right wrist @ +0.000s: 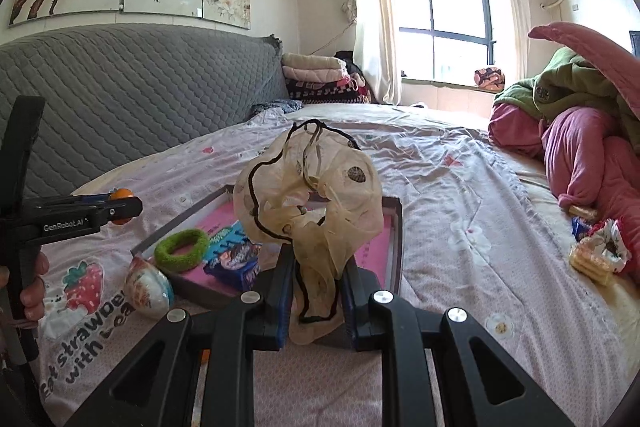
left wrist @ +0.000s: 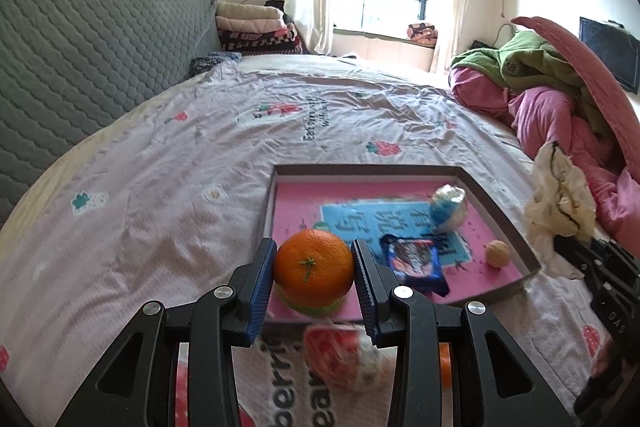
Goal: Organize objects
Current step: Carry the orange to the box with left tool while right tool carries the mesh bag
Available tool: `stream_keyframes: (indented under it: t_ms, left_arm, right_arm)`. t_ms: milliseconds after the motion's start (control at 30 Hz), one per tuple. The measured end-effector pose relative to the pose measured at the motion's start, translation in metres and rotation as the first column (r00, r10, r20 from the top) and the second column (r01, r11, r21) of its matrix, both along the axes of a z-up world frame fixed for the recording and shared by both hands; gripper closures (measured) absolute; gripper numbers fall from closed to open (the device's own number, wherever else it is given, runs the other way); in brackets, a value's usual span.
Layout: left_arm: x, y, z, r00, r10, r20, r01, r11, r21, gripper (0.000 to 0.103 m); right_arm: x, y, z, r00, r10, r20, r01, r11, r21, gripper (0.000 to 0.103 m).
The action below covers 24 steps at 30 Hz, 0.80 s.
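My left gripper [left wrist: 314, 273] is shut on an orange [left wrist: 314, 273] and holds it above the near left corner of a pink-lined tray [left wrist: 502, 205], over a green hair tie [left wrist: 316, 305]. The tray holds a blue snack packet [left wrist: 416, 263], a blue-white wrapped ball [left wrist: 448, 207] and a small walnut [left wrist: 497, 253]. My right gripper [right wrist: 316, 291] is shut on a cream sheer scrunchie [right wrist: 308, 195] and holds it up in front of the tray [right wrist: 394, 227]. The left gripper [right wrist: 116, 209] with the orange shows at the left of the right wrist view.
A red-white wrapped snack [left wrist: 344, 359] lies on the bedsheet just before the tray. Pink and green bedding [right wrist: 580, 131] is piled at the right, with biscuits and packets [right wrist: 596, 251] beside it. A grey quilted headboard [right wrist: 120, 99] runs along the left.
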<state>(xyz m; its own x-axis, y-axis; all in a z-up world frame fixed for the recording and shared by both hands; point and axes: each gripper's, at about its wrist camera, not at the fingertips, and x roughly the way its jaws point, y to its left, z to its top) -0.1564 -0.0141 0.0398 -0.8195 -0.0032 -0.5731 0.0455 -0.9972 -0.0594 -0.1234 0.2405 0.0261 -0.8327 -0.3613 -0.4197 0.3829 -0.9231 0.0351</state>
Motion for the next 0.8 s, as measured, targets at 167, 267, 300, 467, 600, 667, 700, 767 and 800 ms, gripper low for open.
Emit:
stream_keyframes:
  t_ms: [167, 267, 300, 467, 600, 667, 700, 767, 800]
  left_arm:
    - [-0.015, -0.010, -0.003, 1.000, 0.012, -0.008, -0.012, 1.000, -0.001, 0.064]
    - [-0.023, -0.016, -0.007, 1.000, 0.017, -0.005, -0.017, 1.000, 0.009, 0.064]
    - [-0.025, -0.017, -0.008, 1.000, 0.021, -0.004, -0.021, 1.000, 0.013, 0.064]
    - [-0.035, -0.022, -0.014, 1.000, 0.027, 0.000, -0.027, 0.999, 0.028, 0.064]
    - [-0.040, -0.023, -0.020, 1.000, 0.029, 0.004, -0.029, 0.999, 0.032, 0.064]
    - [-0.044, -0.024, -0.022, 1.000, 0.028, 0.007, -0.028, 0.999, 0.033, 0.064]
    - [-0.045, -0.024, -0.023, 1.000, 0.028, 0.008, -0.028, 0.999, 0.032, 0.064]
    - [-0.048, -0.024, -0.026, 1.000, 0.027, 0.011, -0.028, 0.999, 0.032, 0.064]
    - [-0.049, -0.024, -0.027, 1.000, 0.028, 0.014, -0.028, 0.999, 0.031, 0.064]
  right_arm:
    - [-0.005, -0.007, -0.001, 1.000, -0.010, -0.018, 0.010, 1.000, 0.001, 0.081]
    - [-0.009, -0.012, -0.003, 1.000, -0.006, -0.021, 0.006, 1.000, 0.012, 0.081]
    - [-0.010, -0.013, -0.004, 1.000, -0.005, -0.023, 0.005, 1.000, 0.013, 0.081]
    - [-0.015, -0.018, -0.009, 1.000, 0.002, -0.017, -0.002, 1.000, 0.018, 0.081]
    - [-0.019, -0.021, -0.012, 1.000, 0.005, -0.008, -0.005, 1.000, 0.022, 0.080]
    - [-0.022, -0.023, -0.012, 1.000, 0.007, -0.009, -0.007, 1.000, 0.028, 0.080]
    - [-0.023, -0.025, -0.011, 1.000, 0.014, -0.009, -0.014, 0.999, 0.032, 0.080]
    - [-0.025, -0.027, -0.011, 1.000, 0.019, -0.010, -0.018, 0.999, 0.036, 0.080]
    - [-0.026, -0.029, -0.011, 1.000, 0.025, -0.009, -0.024, 0.999, 0.041, 0.080]
